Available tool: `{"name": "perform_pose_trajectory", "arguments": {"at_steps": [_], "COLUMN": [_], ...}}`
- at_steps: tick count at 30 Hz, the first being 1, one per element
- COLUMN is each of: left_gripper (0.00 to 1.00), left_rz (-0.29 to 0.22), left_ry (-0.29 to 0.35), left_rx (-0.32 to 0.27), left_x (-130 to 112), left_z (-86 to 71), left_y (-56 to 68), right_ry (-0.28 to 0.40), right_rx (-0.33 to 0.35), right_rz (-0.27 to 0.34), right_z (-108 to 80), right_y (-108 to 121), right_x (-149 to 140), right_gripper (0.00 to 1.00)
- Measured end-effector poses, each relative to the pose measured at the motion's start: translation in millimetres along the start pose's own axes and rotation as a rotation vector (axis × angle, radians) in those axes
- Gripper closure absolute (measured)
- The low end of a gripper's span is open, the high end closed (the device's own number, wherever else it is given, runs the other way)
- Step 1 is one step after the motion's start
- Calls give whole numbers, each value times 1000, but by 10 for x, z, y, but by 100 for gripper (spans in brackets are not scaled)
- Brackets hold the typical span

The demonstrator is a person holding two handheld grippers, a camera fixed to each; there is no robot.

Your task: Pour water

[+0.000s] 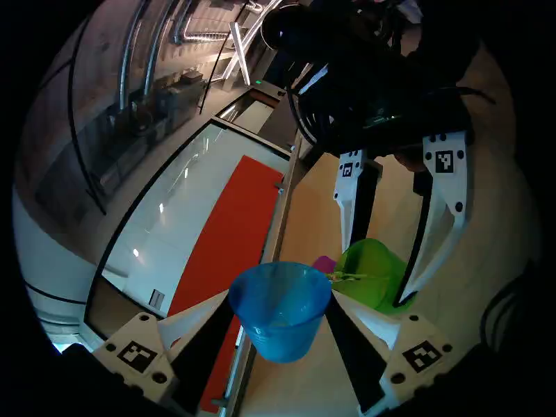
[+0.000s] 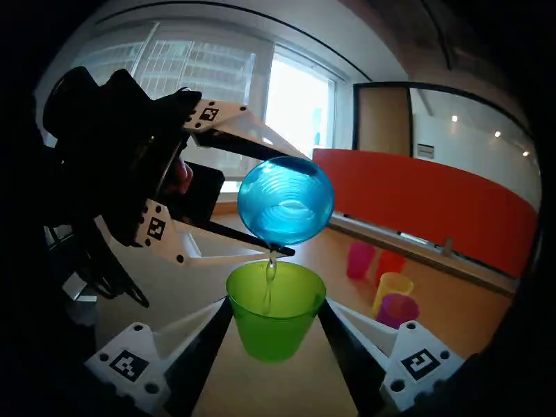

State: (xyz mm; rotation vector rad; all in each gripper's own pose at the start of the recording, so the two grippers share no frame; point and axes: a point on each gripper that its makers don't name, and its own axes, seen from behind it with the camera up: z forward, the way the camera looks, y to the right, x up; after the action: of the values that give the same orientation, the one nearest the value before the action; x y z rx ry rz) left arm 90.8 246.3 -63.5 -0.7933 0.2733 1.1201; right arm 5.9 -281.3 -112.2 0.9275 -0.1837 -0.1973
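My left gripper (image 1: 279, 316) is shut on a blue translucent cup (image 1: 280, 316). In the right gripper view that blue cup (image 2: 285, 200) is tipped on its side above a green cup (image 2: 275, 316), and a thin stream of water (image 2: 268, 281) runs from its rim into the green one. My right gripper (image 2: 275, 313) is shut on the green cup and holds it upright over the wooden table (image 2: 278, 389). The left gripper view shows the green cup (image 1: 372, 272) between the right gripper's white fingers (image 1: 441, 229), just beyond the blue cup.
Several small cups, pink (image 2: 360, 259), orange (image 2: 390, 264), yellow (image 2: 392, 288) and purple (image 2: 397, 309), stand on the table to the right. Behind them runs an orange panel (image 2: 445, 201) and a window (image 2: 299, 115). A purple cup (image 1: 324, 264) peeks out beside the green one.
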Motion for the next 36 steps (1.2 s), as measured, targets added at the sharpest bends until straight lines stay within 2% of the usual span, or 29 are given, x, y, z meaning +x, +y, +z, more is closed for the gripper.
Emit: {"name": "perform_pose_trajectory", "arguments": {"at_steps": [6, 12, 30, 36], "left_gripper": [13, 14, 13, 13], "left_rz": [23, 34, 103, 132], "left_ry": [0, 2, -3, -2], "left_rx": [17, 8, 26, 24], "left_x": [5, 15, 40, 60], "left_z": [10, 1, 2, -9], "left_y": [-72, -26, -86, -62], "right_ry": [1, 3, 6, 8], "right_rx": [-3, -4, -8, -14], "right_rz": [-1, 0, 2, -1], "right_z": [0, 1, -12, -24], "right_y": [4, 11, 25, 46], "right_x": [-2, 1, -15, -16], "right_gripper": [9, 10, 10, 10]}}
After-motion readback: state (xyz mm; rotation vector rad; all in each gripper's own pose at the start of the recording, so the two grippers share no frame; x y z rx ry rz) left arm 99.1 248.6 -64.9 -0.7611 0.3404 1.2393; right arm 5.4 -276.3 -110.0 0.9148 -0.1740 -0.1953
